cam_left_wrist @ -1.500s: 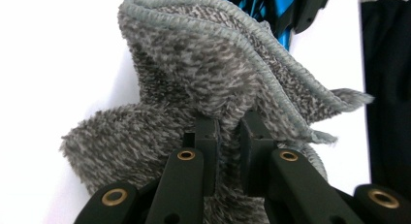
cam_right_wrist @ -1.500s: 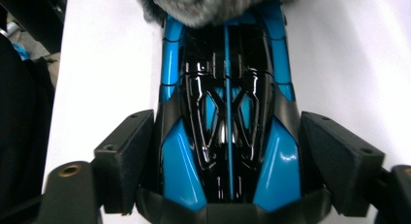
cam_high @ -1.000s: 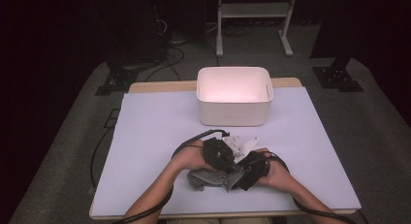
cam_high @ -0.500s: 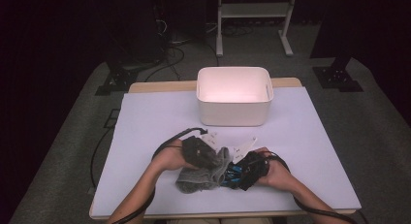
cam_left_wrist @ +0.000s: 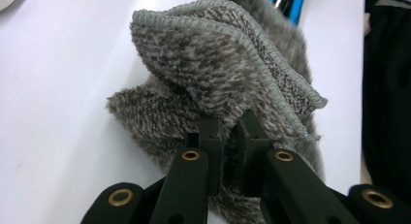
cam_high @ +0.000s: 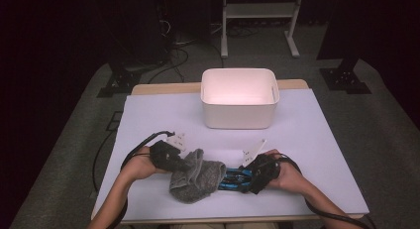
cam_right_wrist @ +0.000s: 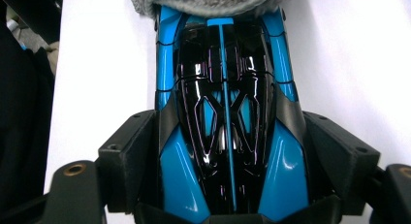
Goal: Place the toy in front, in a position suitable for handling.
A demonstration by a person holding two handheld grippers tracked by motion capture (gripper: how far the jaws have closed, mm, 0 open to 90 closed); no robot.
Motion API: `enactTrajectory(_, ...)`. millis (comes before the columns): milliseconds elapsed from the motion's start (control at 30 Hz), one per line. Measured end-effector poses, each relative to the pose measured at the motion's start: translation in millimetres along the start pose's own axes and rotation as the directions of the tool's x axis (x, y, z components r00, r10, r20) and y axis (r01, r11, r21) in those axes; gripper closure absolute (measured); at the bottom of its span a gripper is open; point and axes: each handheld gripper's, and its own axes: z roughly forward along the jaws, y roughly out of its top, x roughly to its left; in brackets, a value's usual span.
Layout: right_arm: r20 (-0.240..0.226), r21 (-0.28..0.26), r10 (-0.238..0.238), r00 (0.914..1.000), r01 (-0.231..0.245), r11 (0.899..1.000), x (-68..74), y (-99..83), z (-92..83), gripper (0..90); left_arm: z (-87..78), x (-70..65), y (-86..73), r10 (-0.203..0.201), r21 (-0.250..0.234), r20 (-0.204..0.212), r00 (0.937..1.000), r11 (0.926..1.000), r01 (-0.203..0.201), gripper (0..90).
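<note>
Left tongs (cam_left_wrist: 228,136): jaws pinched tight on a fold of the grey cloth (cam_left_wrist: 228,73). In the left gripper view the pile bunches up just past the tips, hemmed edge rising away from them. We judge the pinch sits on a fold so the cloth can be dragged as a wad rather than a loose sheet.

Right tongs (cam_right_wrist: 232,151): jaws stand wide but clamped, one pad on each flank of the blue and black toy car (cam_right_wrist: 225,112). The car lies lengthwise between them, its far end under the cloth's edge. We read this hold as a brace: the right hand steadies the car on the desk (cam_high: 148,120) while the left works the cloth over it, wiping or uncovering, we cannot tell which.

High view: left tongs (cam_high: 181,162) at the cloth's left side, cloth (cam_high: 195,177) heaped mid-front of the desk, touching the car (cam_high: 235,178), which runs right into the right tongs (cam_high: 255,177). Both lie near the front edge.

White bin (cam_high: 239,97) stands well apart, toward the far edge, centre.
</note>
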Motion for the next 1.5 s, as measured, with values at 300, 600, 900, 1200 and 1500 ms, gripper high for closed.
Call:
enactTrajectory(300, 0.014, 0.012, 0.007, 0.9999, -0.007, 1.0, -0.8, -9.8, -8.5, 23.3, -25.7, 4.8, -29.7, -0.07, -0.009, -0.054, 0.9961, 0.9976, 0.069, 83.5)
enactTrajectory(600, 0.017, 0.011, 0.018, 0.9997, -0.018, 1.0, -2.8, -13.8, -12.1, 23.3, -52.5, 5.9, -58.1, -0.129, -0.046, -0.101, 0.9866, 0.9912, 0.124, 83.5)
enactTrajectory(900, 0.017, -0.004, 0.051, 0.9985, -0.051, 0.999, -7.6, -21.5, -18.8, 23.3, -60.1, 5.2, -70.9, -0.157, -0.07, -0.109, 0.9816, 0.9863, 0.15, 83.6)
enactTrajectory(1200, 0.005, -0.004, 0.061, 0.9981, -0.061, 0.998, -8.1, -17.7, -17.0, 18.9, -36.8, -2.3, -55.1, -0.107, -0.052, -0.044, 0.9933, 0.9932, 0.105, 82.8)
enactTrajectory(1500, 0.029, -0.012, 0.023, 0.9993, -0.022, 1.0, -4.0, -0.9, -3.8, 16.8, -2.9, -6.2, -15.3, -0.036, -0.033, -0.002, 0.9993, 0.9988, 0.036, 60.0)
